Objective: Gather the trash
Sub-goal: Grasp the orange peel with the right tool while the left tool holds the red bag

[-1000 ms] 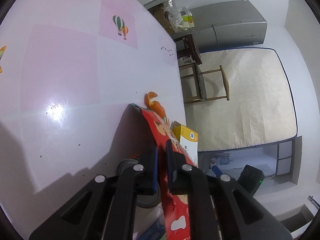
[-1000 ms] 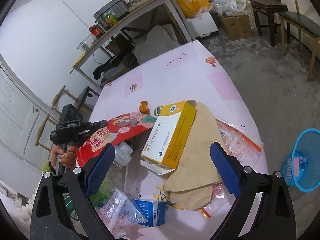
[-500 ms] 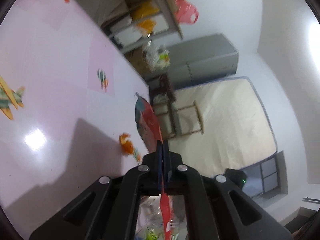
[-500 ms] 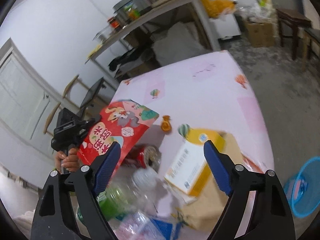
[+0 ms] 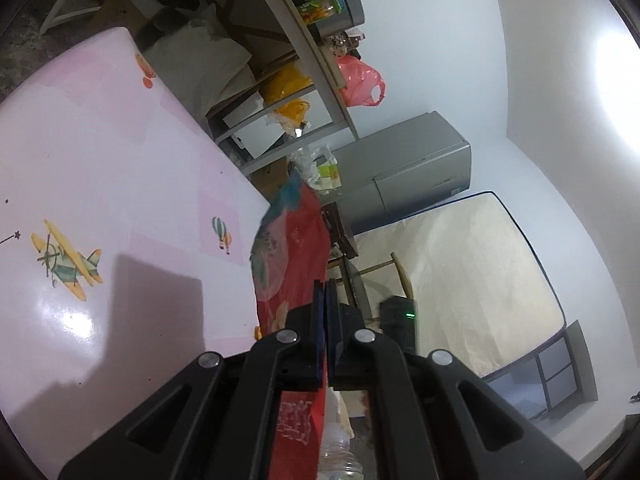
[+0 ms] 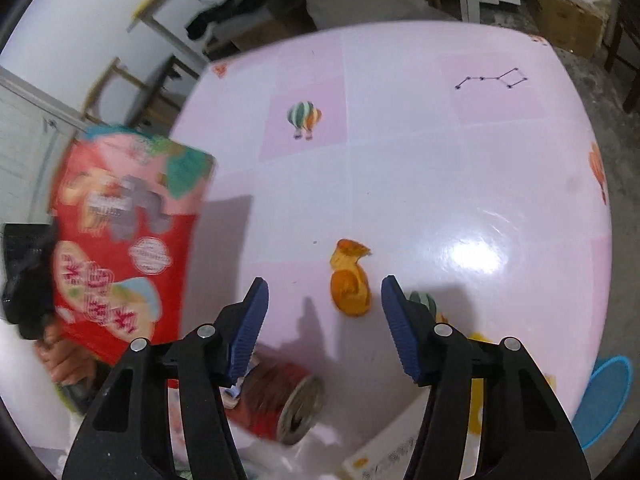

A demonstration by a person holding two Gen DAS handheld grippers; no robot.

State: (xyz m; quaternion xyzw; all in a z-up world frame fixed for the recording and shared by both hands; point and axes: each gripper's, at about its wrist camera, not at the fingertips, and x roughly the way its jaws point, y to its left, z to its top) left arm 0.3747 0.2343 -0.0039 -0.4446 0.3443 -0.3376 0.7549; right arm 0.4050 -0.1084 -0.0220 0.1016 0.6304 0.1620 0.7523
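My left gripper (image 5: 325,292) is shut on a red snack bag (image 5: 298,248), which stands up on edge above the pink table (image 5: 100,152). The right wrist view shows the same red snack bag (image 6: 124,240) lifted at the left, with a hand under it. My right gripper (image 6: 324,300) points down at the table and its jaws are closing, with nothing pressed between them. An orange peel (image 6: 350,284) lies on the table just beyond the gap, nearer the right finger. A red can (image 6: 280,400) lies on its side below the left finger.
A yellow and white box (image 6: 384,452) sits at the near edge of the table. A blue basket (image 6: 608,396) stands on the floor at the right. Shelves with bags (image 5: 304,92), a grey fridge (image 5: 408,176) and a wooden chair (image 5: 384,276) lie beyond the table.
The left gripper has closed fully on the red bag and raised it off the table. The right gripper swung down toward the orange peel and can, its jaws narrowing.
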